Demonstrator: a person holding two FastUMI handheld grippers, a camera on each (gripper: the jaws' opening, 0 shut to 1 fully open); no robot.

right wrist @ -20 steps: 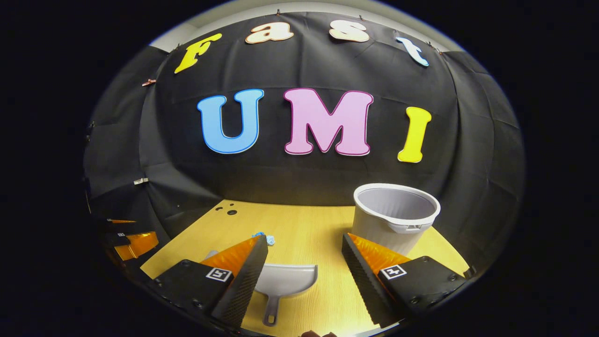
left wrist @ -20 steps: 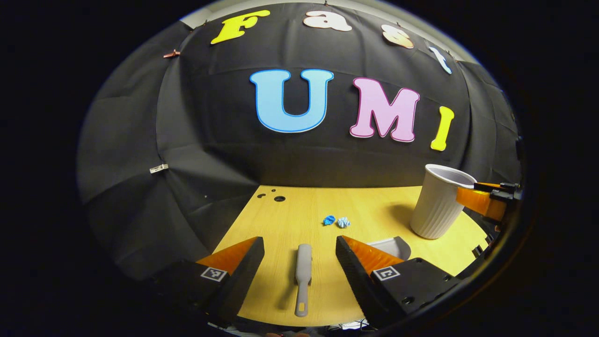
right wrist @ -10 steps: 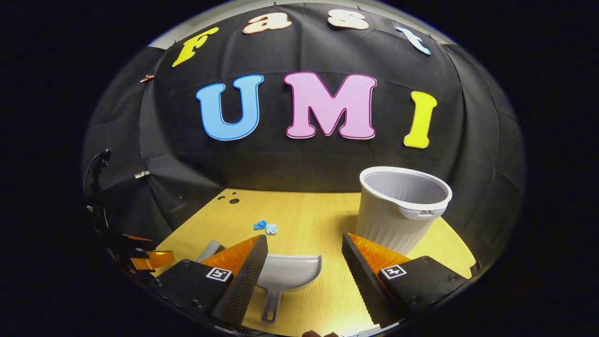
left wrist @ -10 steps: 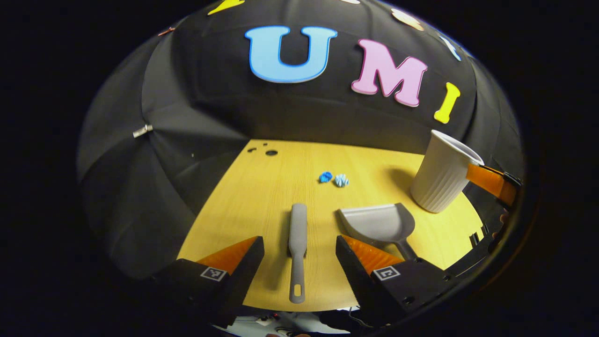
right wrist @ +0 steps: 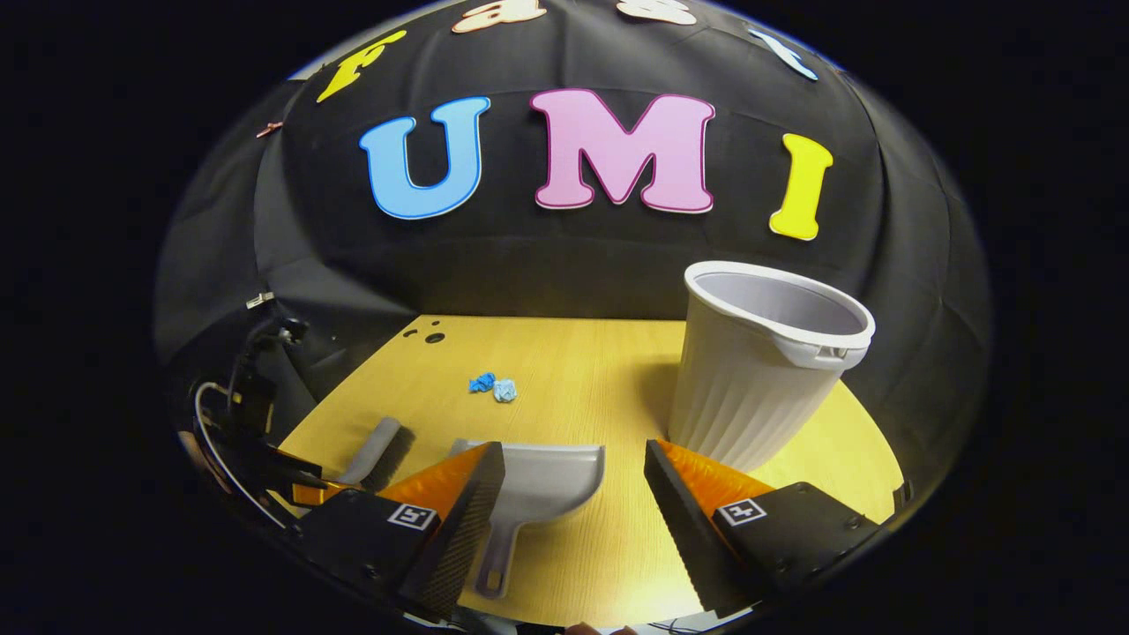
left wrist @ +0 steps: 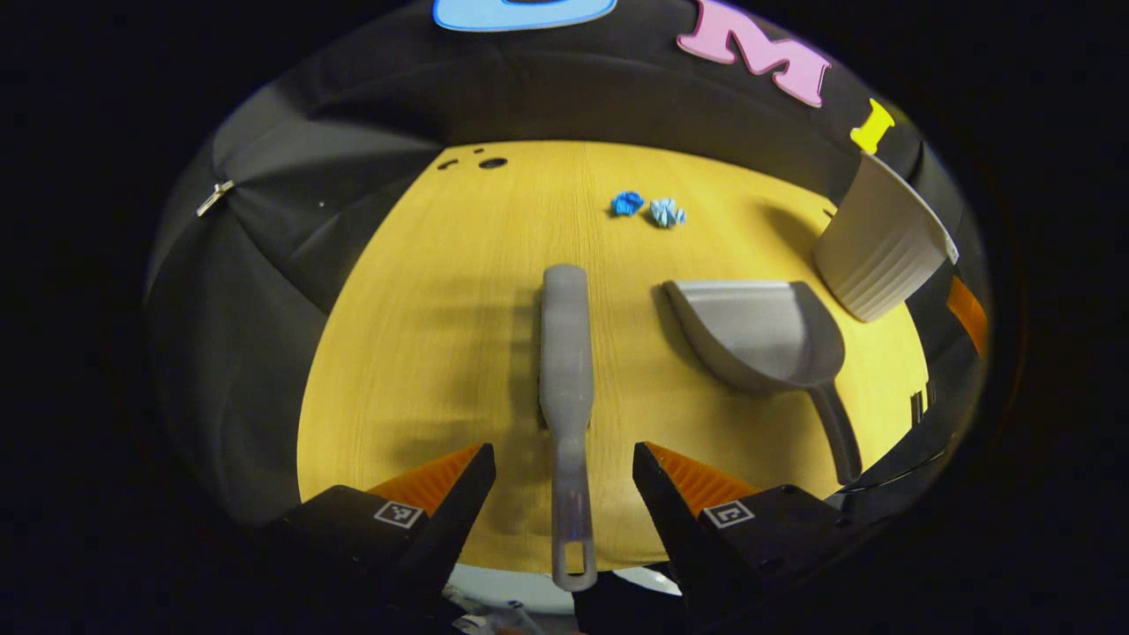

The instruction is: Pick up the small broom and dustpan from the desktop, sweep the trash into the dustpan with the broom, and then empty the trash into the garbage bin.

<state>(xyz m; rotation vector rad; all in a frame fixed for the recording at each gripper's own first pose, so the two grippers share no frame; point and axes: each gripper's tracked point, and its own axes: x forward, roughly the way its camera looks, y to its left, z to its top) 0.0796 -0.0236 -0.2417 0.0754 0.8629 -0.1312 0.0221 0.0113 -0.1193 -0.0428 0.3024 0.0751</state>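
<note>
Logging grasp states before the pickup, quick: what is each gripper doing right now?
Left gripper: open, holding nothing, its fingers either side of the broom handle.
Right gripper: open, holding nothing, above the dustpan.

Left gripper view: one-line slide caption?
Open left tool straddles the broom handle; dustpan, trash and bin beyond.

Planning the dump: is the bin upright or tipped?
Upright: the bin stands on the desk, open mouth up.
</note>
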